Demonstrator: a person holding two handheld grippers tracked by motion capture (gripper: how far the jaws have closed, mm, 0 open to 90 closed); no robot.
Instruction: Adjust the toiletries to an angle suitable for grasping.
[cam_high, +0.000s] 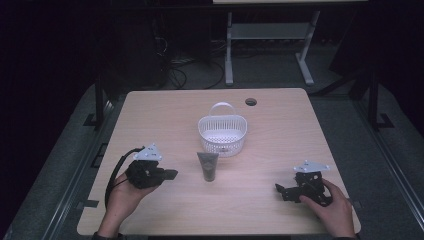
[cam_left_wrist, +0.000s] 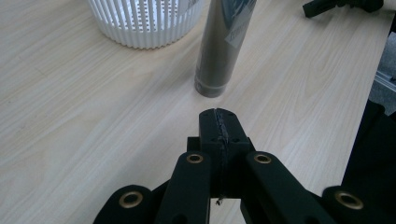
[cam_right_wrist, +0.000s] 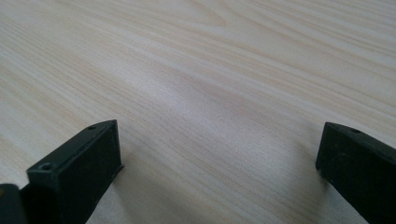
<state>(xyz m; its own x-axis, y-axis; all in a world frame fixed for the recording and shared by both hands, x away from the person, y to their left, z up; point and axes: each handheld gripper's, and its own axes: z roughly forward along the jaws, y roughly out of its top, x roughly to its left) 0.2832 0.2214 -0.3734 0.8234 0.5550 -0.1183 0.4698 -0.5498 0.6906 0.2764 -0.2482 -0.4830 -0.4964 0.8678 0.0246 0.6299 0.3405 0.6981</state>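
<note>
A dark grey tube stands upright on its cap at the middle of the wooden table, just in front of a white slotted basket with a handle. My left gripper is held a little above the table to the tube's left, pointing at it, jaws shut with nothing between them. In the left gripper view the closed tips sit a short way before the tube, and the basket is behind it to the left. My right gripper rests at the front right, open over bare wood.
A round cable hole is set in the table near its far edge. Beyond the table stand a white desk frame and loose cables on the dark floor. The table's front edge lies close to both hands.
</note>
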